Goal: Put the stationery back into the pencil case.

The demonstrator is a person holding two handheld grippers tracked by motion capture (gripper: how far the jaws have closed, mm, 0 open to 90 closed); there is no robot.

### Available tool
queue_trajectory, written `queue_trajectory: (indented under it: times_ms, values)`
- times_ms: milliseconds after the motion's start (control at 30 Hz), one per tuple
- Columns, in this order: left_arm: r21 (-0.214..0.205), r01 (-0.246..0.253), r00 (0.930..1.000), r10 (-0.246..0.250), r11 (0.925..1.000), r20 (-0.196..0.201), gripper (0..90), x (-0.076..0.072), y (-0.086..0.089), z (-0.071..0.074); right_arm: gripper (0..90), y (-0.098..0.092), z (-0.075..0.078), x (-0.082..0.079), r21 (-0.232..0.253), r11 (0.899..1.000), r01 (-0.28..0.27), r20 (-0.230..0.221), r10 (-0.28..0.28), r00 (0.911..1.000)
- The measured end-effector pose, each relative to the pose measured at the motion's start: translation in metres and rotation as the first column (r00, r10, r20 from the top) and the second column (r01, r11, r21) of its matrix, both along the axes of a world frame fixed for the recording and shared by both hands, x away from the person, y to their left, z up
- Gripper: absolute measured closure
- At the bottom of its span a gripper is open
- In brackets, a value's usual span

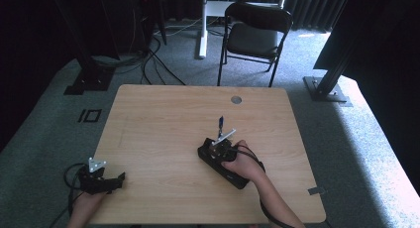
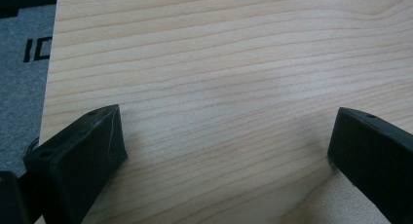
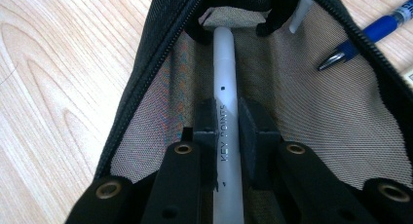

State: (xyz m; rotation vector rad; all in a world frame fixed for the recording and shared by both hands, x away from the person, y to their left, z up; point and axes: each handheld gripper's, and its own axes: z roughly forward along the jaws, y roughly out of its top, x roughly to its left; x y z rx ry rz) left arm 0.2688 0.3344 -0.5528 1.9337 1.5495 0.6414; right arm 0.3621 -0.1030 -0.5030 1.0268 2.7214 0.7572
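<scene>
A white pen (image 3: 225,63) printed "KEY POINTS" is clamped between my right gripper (image 3: 226,118), whose jaws are shut on its barrel. It points into an open black zip pouch (image 3: 311,117) with a mesh lining. A blue pen (image 3: 370,34) lies across the pouch's far rim, its tip over the lining. In the high view the right gripper (image 1: 221,147) sits over the pouch (image 1: 233,177) at the table's middle, with the white pen (image 1: 227,136) and the blue pen (image 1: 221,123) sticking out beyond it. My left gripper (image 1: 116,180) rests at the table's near left corner; its jaws (image 2: 226,146) stand wide apart over bare wood.
The wooden table (image 1: 163,119) has a round cable hole (image 1: 236,99) near its far edge. A black folding chair (image 1: 255,34) stands behind the table on grey carpet. A small grey tag (image 1: 317,191) lies at the near right corner.
</scene>
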Motion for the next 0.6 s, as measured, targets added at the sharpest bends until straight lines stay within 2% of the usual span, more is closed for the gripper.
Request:
queue_trajectory:
  times_ms: [233,467,600]
  values:
    - [0.000,0.000,1.0000,0.000,1.0000,0.000,0.4,0.0000,0.0000,0.0000,78.3,0.0007,-0.0040,0.0009,-0.006,1.000,0.008,-0.021,-0.008,0.9997]
    - [0.000,0.000,1.0000,0.000,1.0000,0.000,0.4,0.0000,0.0000,0.0000,76.1,-0.0024,-0.0026,0.0012,0.024,0.999,0.023,-0.037,-0.023,0.9990]
    - [0.000,0.000,1.0000,0.000,1.0000,0.000,0.4,0.0000,0.0000,0.0000,76.2,-0.0041,0.0018,0.0004,0.033,0.999,0.023,-0.023,-0.022,0.9995]
